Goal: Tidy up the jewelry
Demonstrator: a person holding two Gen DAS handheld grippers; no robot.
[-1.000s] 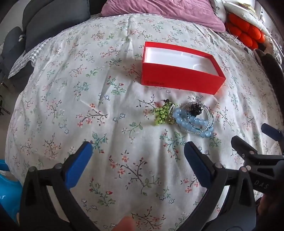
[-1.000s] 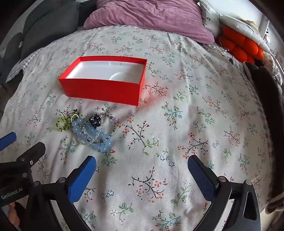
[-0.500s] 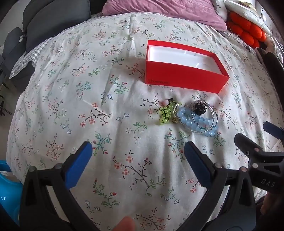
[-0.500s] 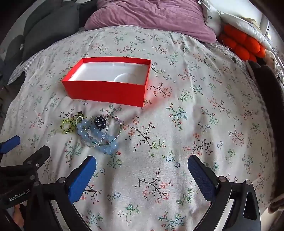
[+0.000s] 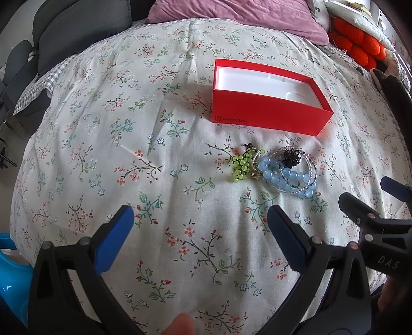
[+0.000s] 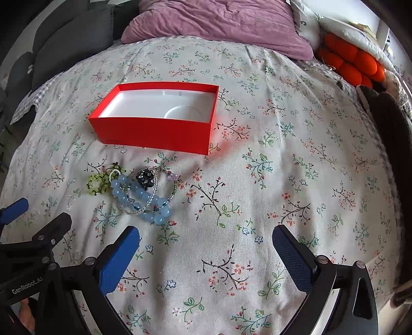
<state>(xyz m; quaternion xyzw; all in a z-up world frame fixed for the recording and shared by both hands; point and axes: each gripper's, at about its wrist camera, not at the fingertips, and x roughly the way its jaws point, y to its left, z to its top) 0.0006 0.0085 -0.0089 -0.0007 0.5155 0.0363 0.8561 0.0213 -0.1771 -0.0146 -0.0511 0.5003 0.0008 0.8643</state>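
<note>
An open red box [image 5: 267, 113] [image 6: 154, 134] with a white, empty inside sits on the flowered bedspread. Just in front of it lies a small heap of jewelry: a green bead piece [image 5: 240, 165] [image 6: 99, 183], a light blue bead bracelet [image 5: 285, 177] [image 6: 144, 199], thin beaded strands and a dark ornament [image 5: 291, 156] [image 6: 146, 177]. My left gripper [image 5: 200, 232] is open, hovering near and left of the heap. My right gripper [image 6: 206, 251] is open too, near and right of the heap. Both hold nothing.
A purple pillow [image 6: 219, 23] lies at the head of the bed, orange cushions [image 6: 350, 64] at the far right, dark grey cushions [image 5: 77, 28] at the far left. A dark cloth [image 6: 388, 123] runs along the right edge. A blue object [image 5: 10, 270] sits below the left bedside.
Both grippers have drawn back a little toward me and stayed open, so the box and the jewelry sit slightly lower in both views. The jewelry and box have not moved on the bed.
</note>
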